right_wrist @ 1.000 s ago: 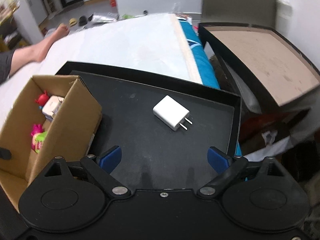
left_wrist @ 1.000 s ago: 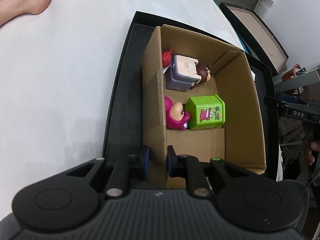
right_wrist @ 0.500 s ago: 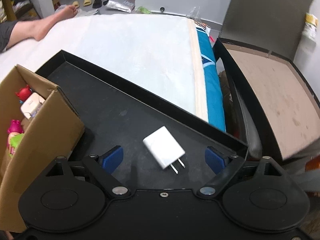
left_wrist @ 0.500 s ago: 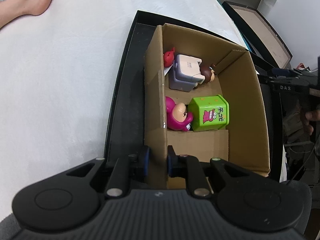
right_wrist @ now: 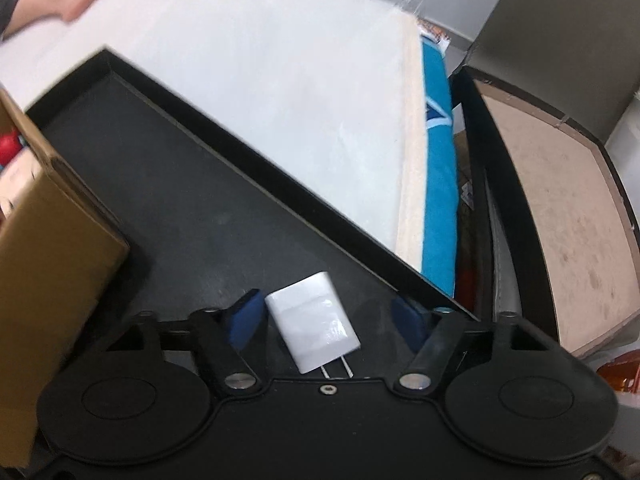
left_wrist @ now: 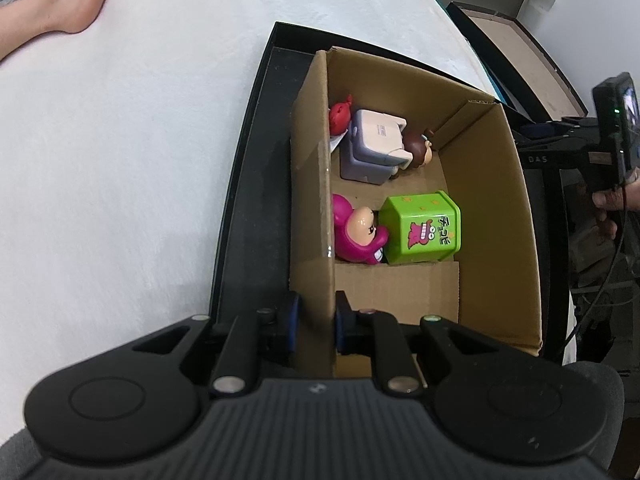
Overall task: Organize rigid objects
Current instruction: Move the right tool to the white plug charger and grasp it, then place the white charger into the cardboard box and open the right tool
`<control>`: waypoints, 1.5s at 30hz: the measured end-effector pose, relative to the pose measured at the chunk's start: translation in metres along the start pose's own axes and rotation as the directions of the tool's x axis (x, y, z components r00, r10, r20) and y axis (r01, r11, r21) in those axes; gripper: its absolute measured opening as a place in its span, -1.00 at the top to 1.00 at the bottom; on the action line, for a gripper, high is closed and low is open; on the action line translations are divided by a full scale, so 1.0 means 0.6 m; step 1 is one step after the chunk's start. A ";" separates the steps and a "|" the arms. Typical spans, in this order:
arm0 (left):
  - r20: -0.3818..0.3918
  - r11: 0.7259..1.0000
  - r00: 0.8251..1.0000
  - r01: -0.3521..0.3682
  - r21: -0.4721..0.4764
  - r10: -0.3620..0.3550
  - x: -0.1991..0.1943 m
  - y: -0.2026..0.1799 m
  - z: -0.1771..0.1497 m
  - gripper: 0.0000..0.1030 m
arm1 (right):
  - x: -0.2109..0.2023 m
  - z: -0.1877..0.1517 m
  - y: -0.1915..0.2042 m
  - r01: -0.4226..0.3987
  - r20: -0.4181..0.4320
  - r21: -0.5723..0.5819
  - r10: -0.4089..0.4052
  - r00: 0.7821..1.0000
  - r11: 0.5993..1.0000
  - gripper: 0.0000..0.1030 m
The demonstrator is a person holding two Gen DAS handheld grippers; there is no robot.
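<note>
While most of the toys already sit inside the cardboard box (left_wrist: pixel 492 200), one white charger (right_wrist: pixel 312 322) is left lying on the black tray (right_wrist: pixel 192 208), so the sorting looks nearly done; the right claw (right_wrist: pixel 326 316) has just been closing around it, the left pad touching or nearly so, the right pad apart; the left claw (left_wrist: pixel 314 320) pinches the box wall; inside lie a green carton toy (left_wrist: pixel 422 228), a pink figure (left_wrist: pixel 356 236), a grey-white block (left_wrist: pixel 372 146), a brown figure (left_wrist: pixel 418 150) and a red piece (left_wrist: pixel 340 114).
</note>
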State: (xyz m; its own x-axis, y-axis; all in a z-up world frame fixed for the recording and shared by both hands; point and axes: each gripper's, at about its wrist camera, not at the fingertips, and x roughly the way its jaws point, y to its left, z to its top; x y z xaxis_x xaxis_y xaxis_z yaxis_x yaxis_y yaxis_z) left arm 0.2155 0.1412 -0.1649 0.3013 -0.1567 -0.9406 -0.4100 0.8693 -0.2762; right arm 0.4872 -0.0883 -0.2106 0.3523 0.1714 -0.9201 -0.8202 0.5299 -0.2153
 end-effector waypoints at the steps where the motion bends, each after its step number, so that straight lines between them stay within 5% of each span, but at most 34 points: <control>1: 0.001 1.000 1.000 0.000 0.000 0.000 0.000 0.000 -0.001 0.68 | 0.005 0.001 0.000 0.004 -0.016 -0.002 -0.004 1.000 1.000 0.18; 11: 0.003 1.000 1.000 -0.001 -0.006 0.001 -0.002 0.001 -0.001 0.68 | -0.027 -0.043 -0.022 -0.110 -0.010 0.175 0.114 0.993 0.978 0.28; 23: 0.003 1.000 1.000 -0.010 0.005 0.010 -0.004 -0.003 -0.003 0.69 | -0.088 -0.072 -0.016 -0.162 0.044 0.202 0.157 0.987 0.966 0.30; 45: 0.019 1.000 1.000 0.020 -0.005 -0.020 -0.011 0.006 -0.007 0.67 | -0.259 -0.026 0.107 -0.276 0.145 0.061 0.265 0.953 0.959 0.30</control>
State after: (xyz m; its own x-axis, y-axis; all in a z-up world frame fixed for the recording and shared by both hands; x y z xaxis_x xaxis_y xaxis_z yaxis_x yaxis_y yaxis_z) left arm 0.2084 0.1435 -0.1606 0.3255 -0.1654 -0.9310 -0.4078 0.8638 -0.2960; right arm 0.3729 -0.0940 -0.0868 0.1832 0.4241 -0.8869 -0.8565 0.5118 0.0678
